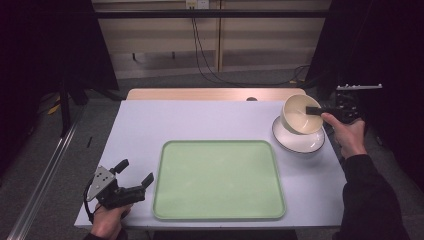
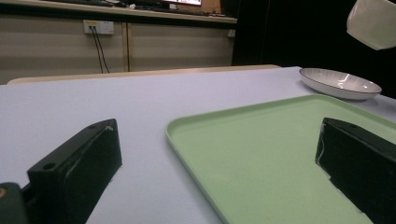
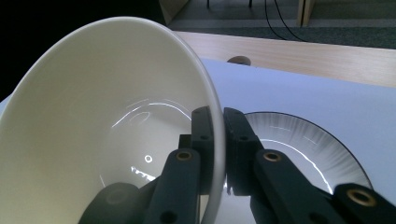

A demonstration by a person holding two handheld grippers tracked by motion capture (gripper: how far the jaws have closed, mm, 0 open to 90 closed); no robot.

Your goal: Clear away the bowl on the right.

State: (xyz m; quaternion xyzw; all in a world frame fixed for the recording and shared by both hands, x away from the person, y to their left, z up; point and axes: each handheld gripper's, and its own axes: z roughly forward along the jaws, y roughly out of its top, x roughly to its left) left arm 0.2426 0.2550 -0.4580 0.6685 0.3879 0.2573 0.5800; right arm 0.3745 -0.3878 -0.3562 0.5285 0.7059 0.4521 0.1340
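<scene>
A cream bowl [image 1: 299, 114] hangs tilted above a white plate [image 1: 298, 141] at the table's right rear. My right gripper [image 1: 315, 110] is shut on the bowl's rim. In the right gripper view one jaw lies inside the bowl [image 3: 93, 126] and the other outside, with the plate [image 3: 308, 144] below. A pale green tray [image 1: 218, 179] lies in the middle of the table. My left gripper [image 1: 134, 173] rests open at the front left, just beside the tray's left edge. Its view shows the tray [image 2: 261, 154], the plate [image 2: 340, 83] and the raised bowl [image 2: 373, 22].
The light blue table top [image 1: 200, 120] ends at a wooden strip [image 1: 215, 94] at the back. Black cables [image 1: 200, 55] hang from a wall socket behind it. Dark curtains stand on both sides. A person's right hand [image 1: 347, 135] holds the right gripper.
</scene>
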